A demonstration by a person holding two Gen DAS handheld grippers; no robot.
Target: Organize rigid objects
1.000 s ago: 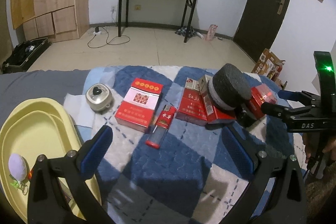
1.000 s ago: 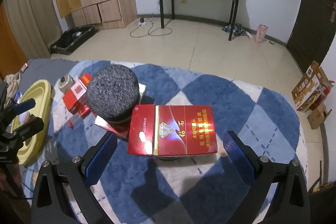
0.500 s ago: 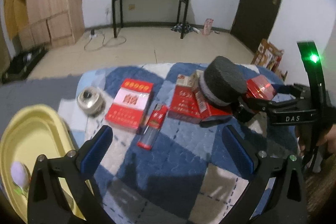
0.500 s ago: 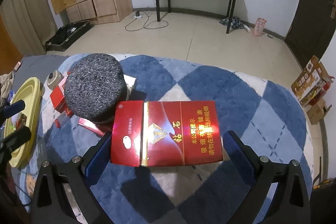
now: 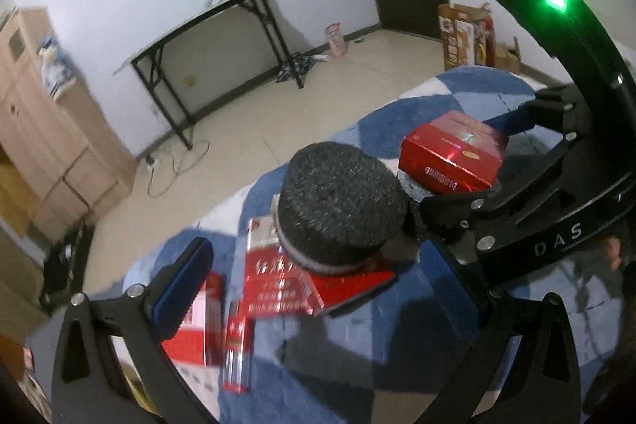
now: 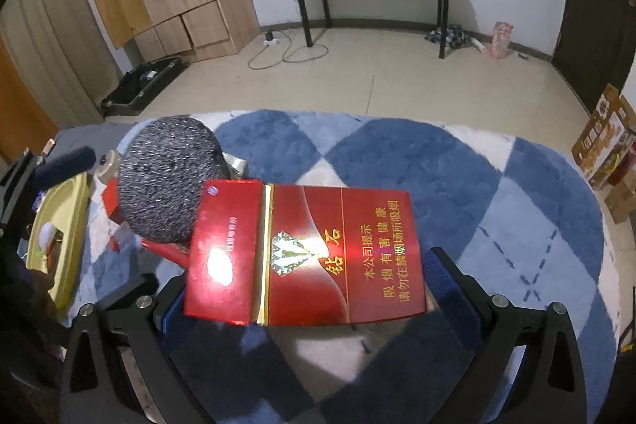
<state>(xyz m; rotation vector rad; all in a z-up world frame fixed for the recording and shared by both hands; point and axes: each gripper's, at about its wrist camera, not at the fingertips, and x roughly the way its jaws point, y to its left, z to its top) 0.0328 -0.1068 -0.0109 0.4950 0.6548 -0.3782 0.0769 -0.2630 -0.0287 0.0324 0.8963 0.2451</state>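
Observation:
A glossy red cigarette box [image 6: 302, 253] lies crosswise between the fingers of my right gripper [image 6: 314, 277]. It hides the left fingertip and reaches the right pad [image 6: 449, 285]. The jaws stand wide, so the gripper is open. Just left of the box sits a dark grey round block [image 6: 167, 181] on other red boxes. In the left wrist view my left gripper [image 5: 318, 285] is open and hovers just short of that block [image 5: 342, 201], above red packs [image 5: 278, 289] and a red lighter [image 5: 238, 352]. The right gripper [image 5: 497, 153] and its box [image 5: 449, 157] show behind.
All of it rests on a blue and white checked rug [image 6: 437, 161]. A yellow tray [image 6: 67, 225] with a small white thing [image 6: 47, 229] lies at the left edge, and a small round tin [image 6: 107, 161] sits beside it. Bare floor, a black table and cardboard boxes lie beyond.
My right gripper has moved forward, so the red box now fills the gap between its fingers. My left gripper has tilted and moved right, closer to the dark round block.

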